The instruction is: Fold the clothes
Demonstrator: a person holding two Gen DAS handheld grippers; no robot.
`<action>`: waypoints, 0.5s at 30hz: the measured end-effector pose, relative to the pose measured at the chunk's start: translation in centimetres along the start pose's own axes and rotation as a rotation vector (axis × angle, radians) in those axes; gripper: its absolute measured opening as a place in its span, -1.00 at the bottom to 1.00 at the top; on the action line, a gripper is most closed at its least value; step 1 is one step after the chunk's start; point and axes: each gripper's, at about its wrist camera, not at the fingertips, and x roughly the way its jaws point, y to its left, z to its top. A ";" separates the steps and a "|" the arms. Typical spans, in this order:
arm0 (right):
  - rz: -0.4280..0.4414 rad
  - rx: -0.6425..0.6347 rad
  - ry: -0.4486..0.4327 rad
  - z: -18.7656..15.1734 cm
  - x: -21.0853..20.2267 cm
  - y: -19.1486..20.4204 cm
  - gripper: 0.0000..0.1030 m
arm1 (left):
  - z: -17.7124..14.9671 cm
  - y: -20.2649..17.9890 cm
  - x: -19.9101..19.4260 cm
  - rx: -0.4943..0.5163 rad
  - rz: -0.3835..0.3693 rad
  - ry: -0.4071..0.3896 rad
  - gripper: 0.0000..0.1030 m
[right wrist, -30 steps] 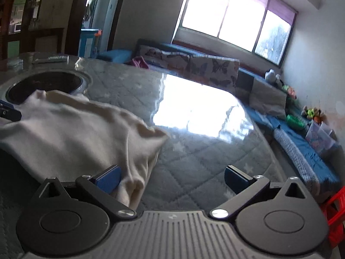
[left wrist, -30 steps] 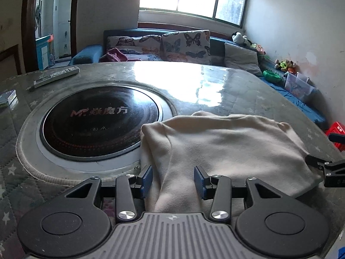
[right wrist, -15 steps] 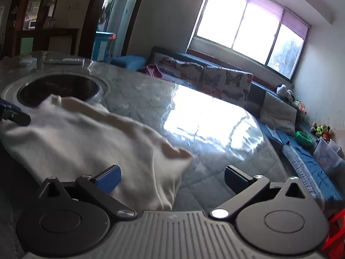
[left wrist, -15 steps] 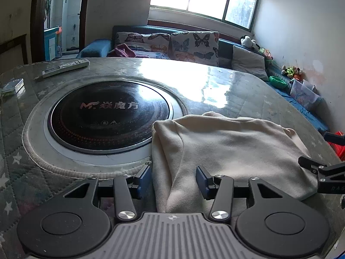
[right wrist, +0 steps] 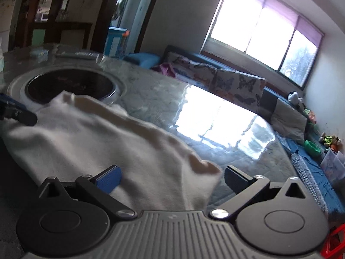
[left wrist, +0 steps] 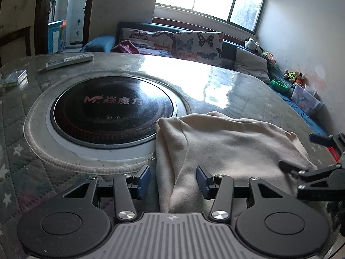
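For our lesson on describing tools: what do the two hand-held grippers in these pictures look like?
Both match. The left gripper has a ribbed grey base plate, two round black discs beside it, black link arms with silver pivot screws, and black fingers with blue pads. The right gripper has the same grey plate, black discs and blue-padded fingers. No cables, hands or sleeves show.

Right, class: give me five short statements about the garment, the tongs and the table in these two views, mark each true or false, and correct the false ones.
1. The cream garment lies on the table. True.
2. The left tongs are clamped shut. False: their jaws stand apart, with cloth between them.
3. The round black cooktop is fully covered by cloth. False: the garment only reaches its rim.
4. A remote control lies at the table's far side. True.
5. The right tongs are open. True.
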 end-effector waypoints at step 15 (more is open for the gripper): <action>0.109 -0.057 -0.038 1.9 0.2 3.8 1.00 | -0.1 0.8 -0.2 -0.024 -0.003 0.003 0.00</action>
